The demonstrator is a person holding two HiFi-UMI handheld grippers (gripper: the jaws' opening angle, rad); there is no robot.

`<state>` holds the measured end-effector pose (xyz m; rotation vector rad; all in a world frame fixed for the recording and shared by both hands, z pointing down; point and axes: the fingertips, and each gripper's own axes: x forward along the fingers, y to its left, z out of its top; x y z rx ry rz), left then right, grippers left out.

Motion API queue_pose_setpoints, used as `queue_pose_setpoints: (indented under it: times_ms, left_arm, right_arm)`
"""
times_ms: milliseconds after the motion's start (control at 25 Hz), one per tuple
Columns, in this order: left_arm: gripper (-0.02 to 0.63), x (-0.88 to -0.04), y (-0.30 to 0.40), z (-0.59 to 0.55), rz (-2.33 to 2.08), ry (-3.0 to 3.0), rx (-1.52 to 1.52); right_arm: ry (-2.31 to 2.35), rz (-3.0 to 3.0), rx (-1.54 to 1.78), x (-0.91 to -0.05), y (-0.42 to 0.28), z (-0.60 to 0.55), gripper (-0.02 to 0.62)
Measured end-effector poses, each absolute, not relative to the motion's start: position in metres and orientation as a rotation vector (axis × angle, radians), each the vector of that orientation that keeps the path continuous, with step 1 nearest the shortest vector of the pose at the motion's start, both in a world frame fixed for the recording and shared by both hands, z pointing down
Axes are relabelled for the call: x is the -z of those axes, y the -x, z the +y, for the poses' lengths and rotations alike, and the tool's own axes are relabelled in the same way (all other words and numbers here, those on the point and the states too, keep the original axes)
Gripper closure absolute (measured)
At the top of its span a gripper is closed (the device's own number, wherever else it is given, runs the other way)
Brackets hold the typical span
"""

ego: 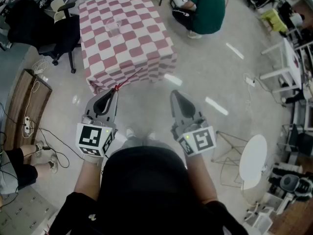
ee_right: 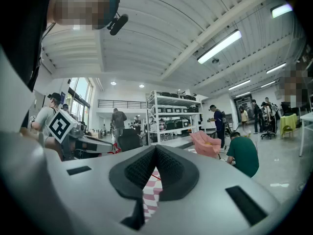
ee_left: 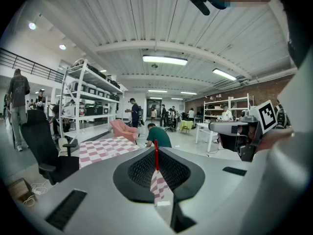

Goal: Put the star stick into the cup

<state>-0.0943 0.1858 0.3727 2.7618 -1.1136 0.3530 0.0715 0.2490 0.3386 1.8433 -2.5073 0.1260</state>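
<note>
"Looking down from the head camera, where are we with this?"

"Early on, I'd say. The checked table (ego: 139, 40) is ahead of me and both grippers are held low, short of its near edge. My left gripper (ego: 114, 93) is clenched on the stick (ego: 129, 78), so the pick-up is done. My right gripper (ego: 174, 96) has its jaws pressed together on nothing."

"And the cup?"

"The cup (ego: 113, 27) stands upright about mid-table, well apart from the stick. It's clear and faint, and I can't tell if anything is in it. I judge that the carry over the near edge, the line-up above the rim and the drop are all left to do."

"Where exactly is the stick?"

"It's in the air, off the table. Its free end slants up and to my right toward the near edge."

"How does it look?"

"It's a thin, straight, red shaft. In the left gripper view it rises upright from between the pads. There's a red tuft at the jaw tips in the head view. It may be the star, but it's too small to be sure. A stick this slim could swivel in the grip."
</note>
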Motion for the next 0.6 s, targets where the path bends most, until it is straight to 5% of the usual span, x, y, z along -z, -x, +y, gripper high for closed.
queue_pose_setpoints:
  times_ms: [600]
  left_arm:
    - [0.554, -0.398, 0.133, 0.153, -1.033, -2.750, -0.332]
  right_arm:
    - [-1.959, -2.433, -0.134, -0.347, -0.047, 0.224, 0.580]
